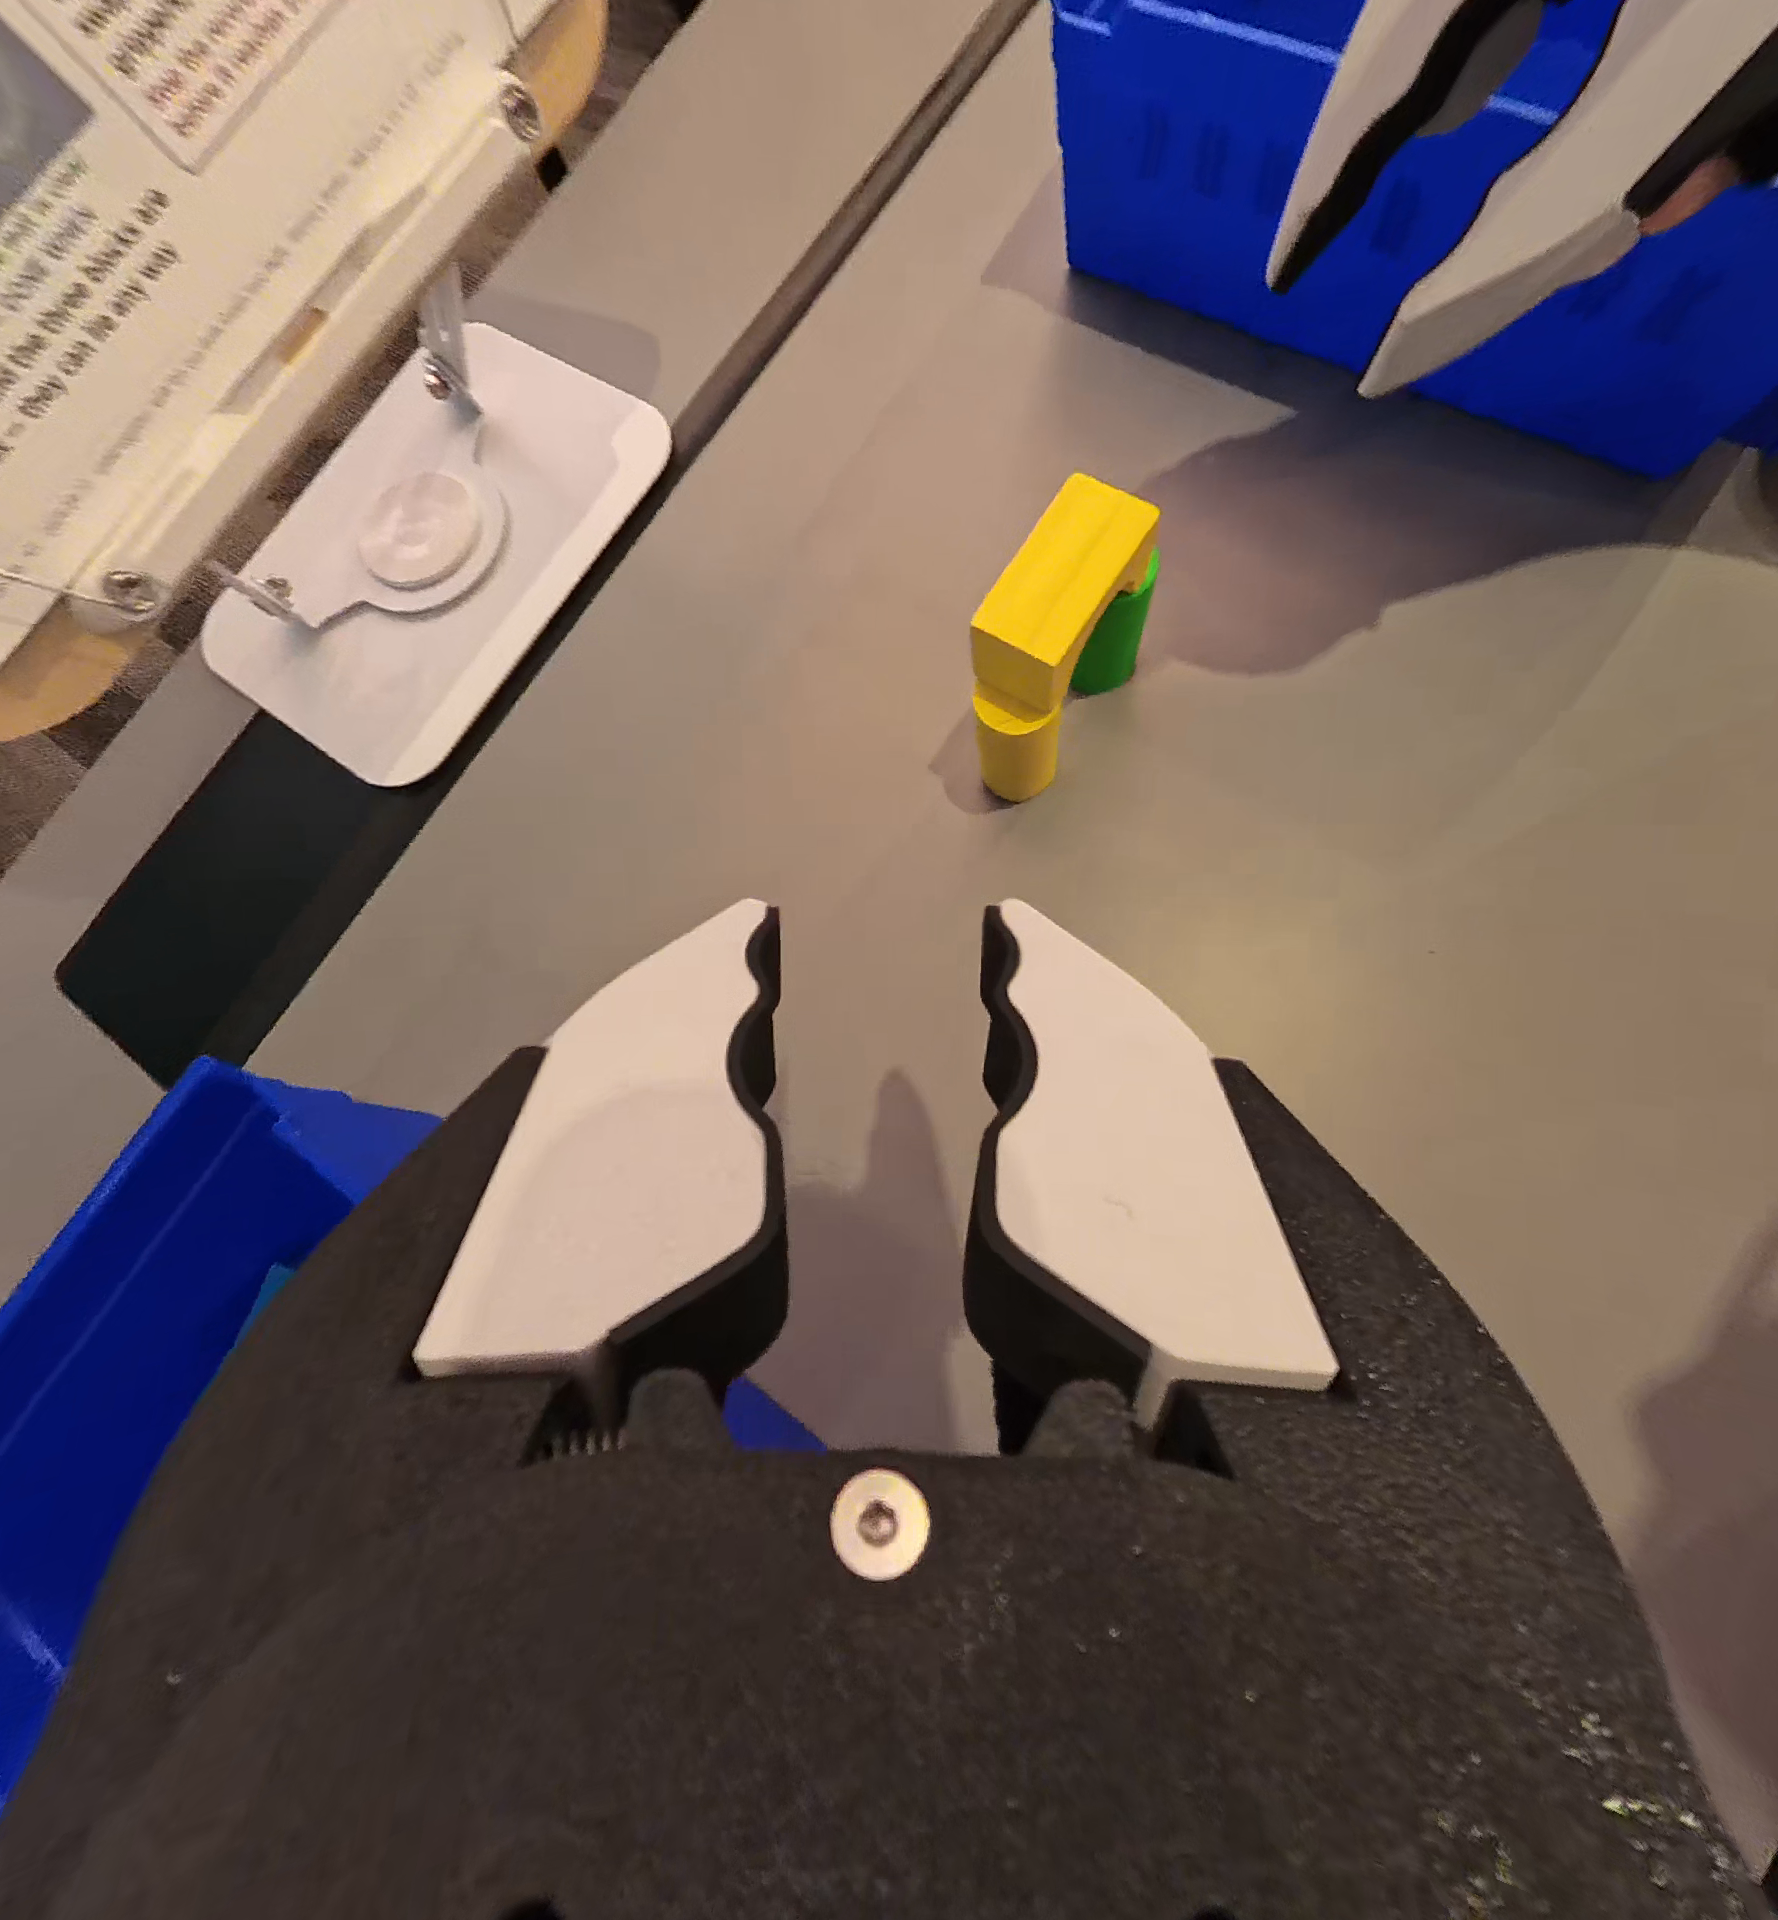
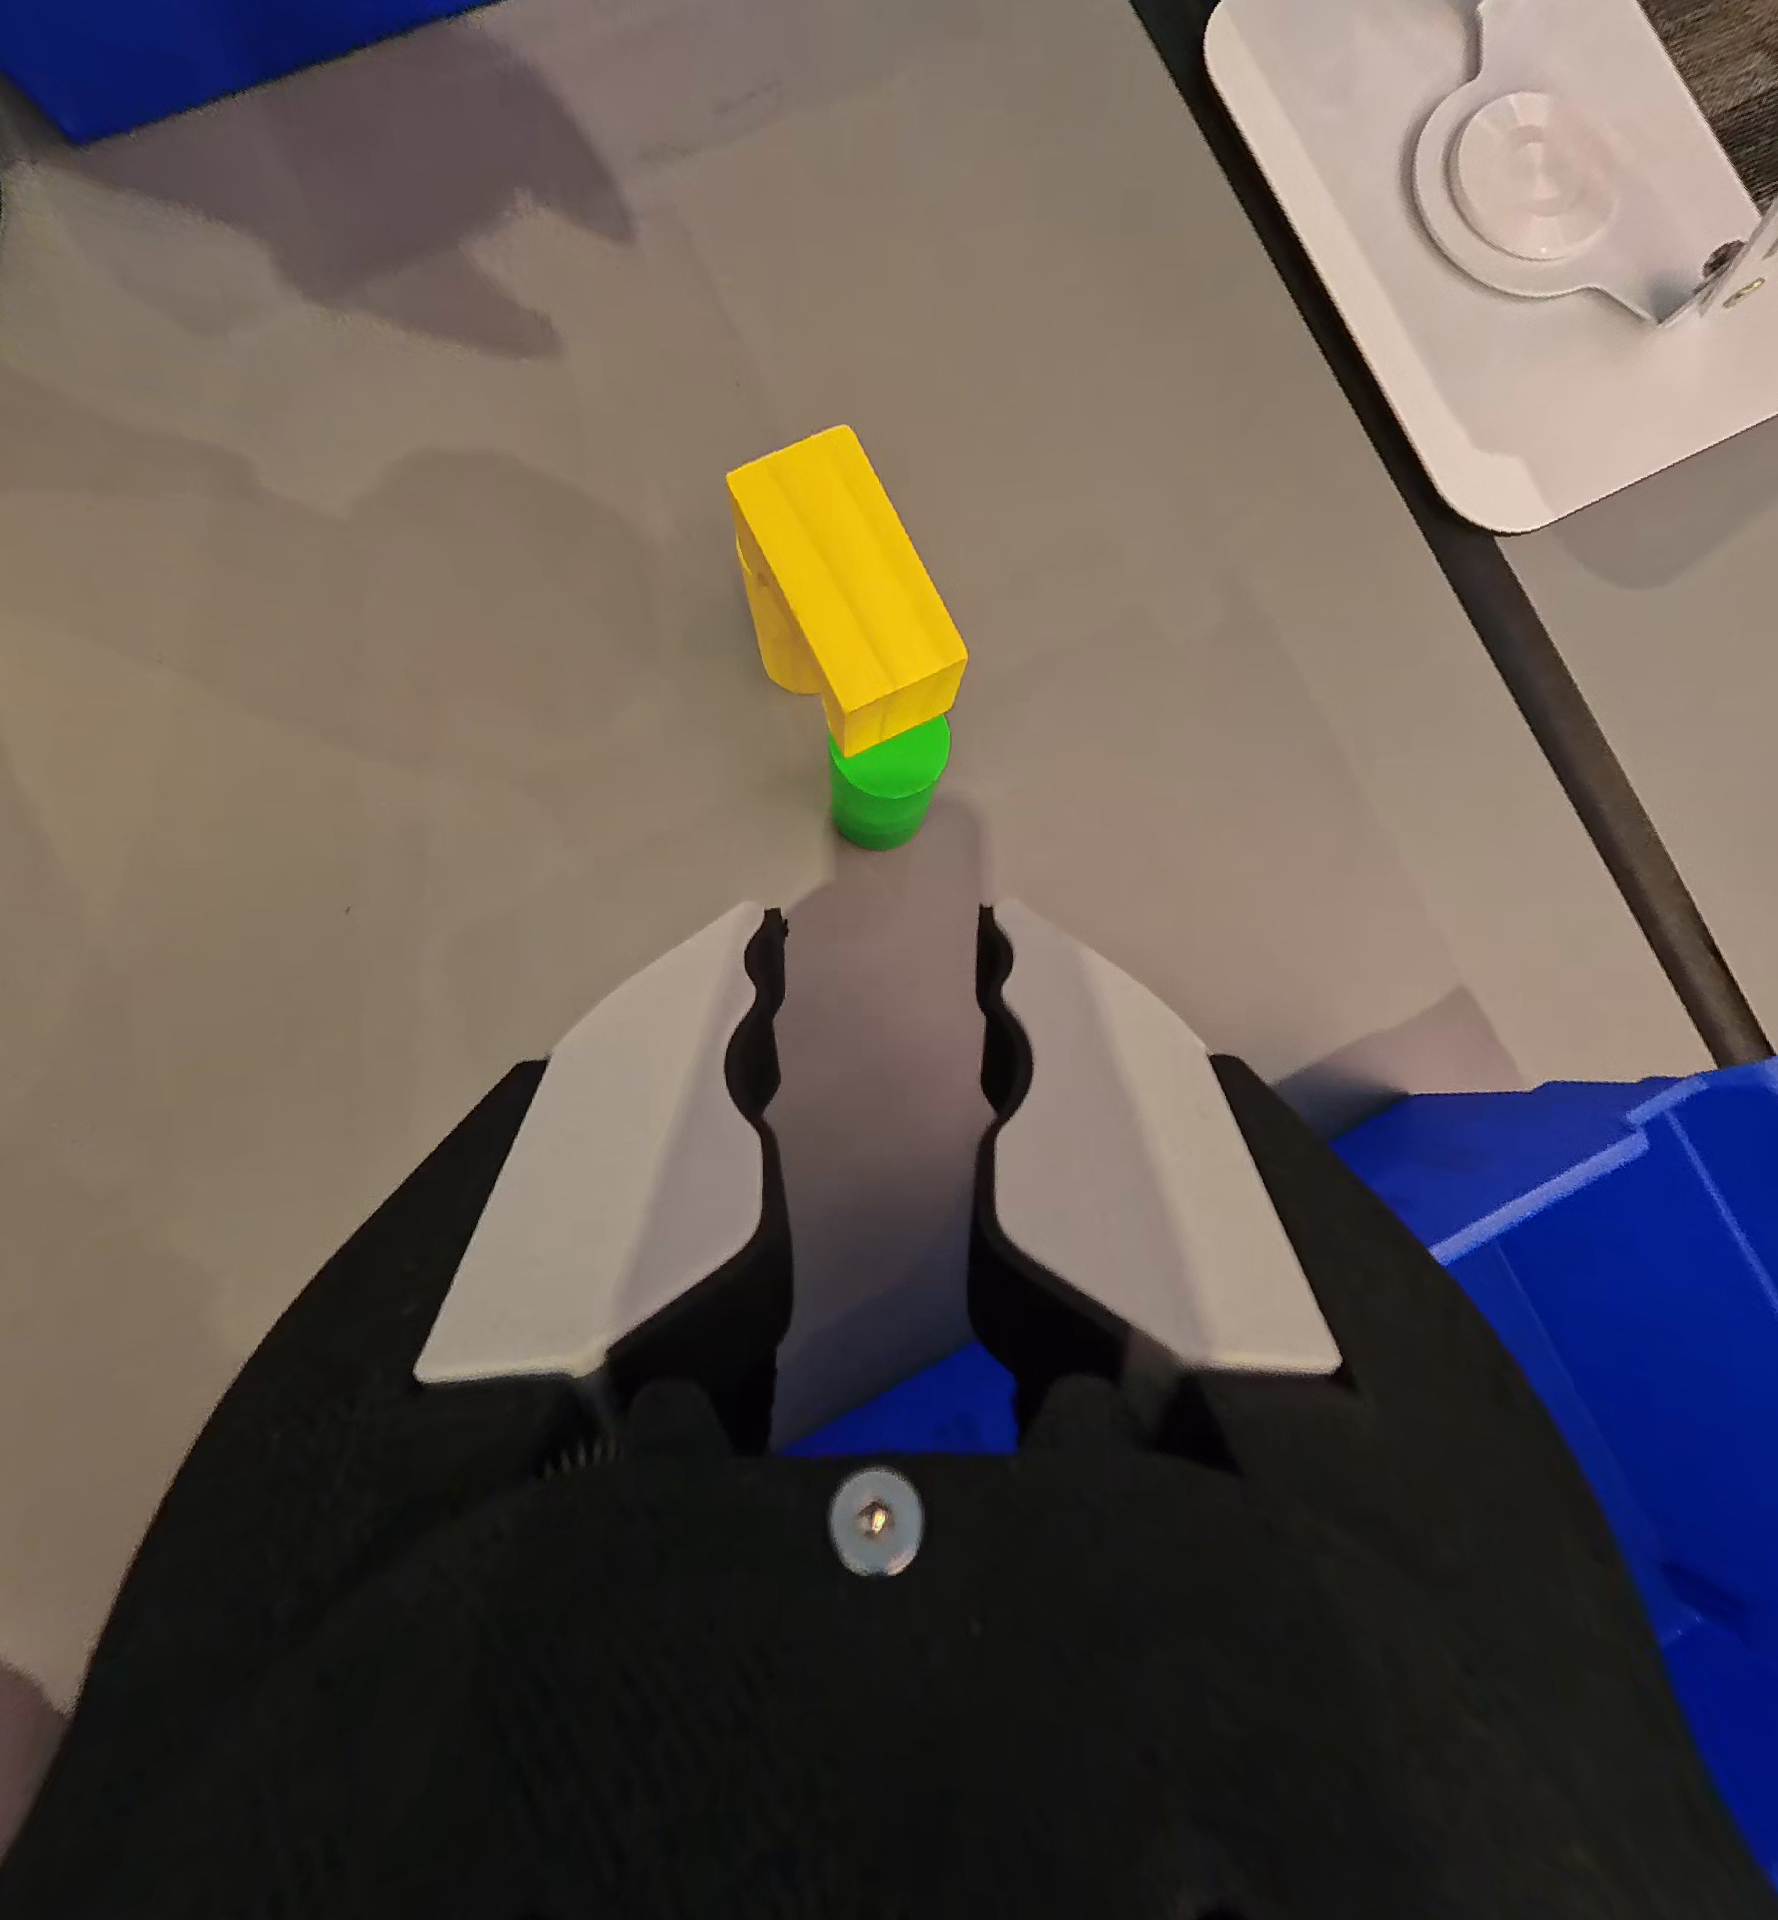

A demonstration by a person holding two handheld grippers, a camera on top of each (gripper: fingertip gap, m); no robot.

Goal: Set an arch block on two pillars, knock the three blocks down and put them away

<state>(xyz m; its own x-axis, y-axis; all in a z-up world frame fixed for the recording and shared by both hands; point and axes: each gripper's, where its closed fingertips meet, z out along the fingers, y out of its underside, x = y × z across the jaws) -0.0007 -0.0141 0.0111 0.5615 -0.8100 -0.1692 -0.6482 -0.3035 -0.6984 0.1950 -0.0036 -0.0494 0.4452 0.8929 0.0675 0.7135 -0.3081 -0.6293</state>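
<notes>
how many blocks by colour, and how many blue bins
yellow blocks: 2, the arch block and one pillar
green blocks: 1, the other pillar
blue bins: 2, one and another
total: 5

Yellow arch block point(image 1: 1056, 592) rested across yellow pillar point(image 1: 1016, 750) and green pillar point(image 1: 1116, 639) on grey table point(image 1: 1384, 935). Left gripper point(image 1: 881, 914) held short of stack, jaws apart, empty. Right gripper point(image 1: 1332, 332) hung before far blue bin point(image 1: 1176, 177).
</notes>
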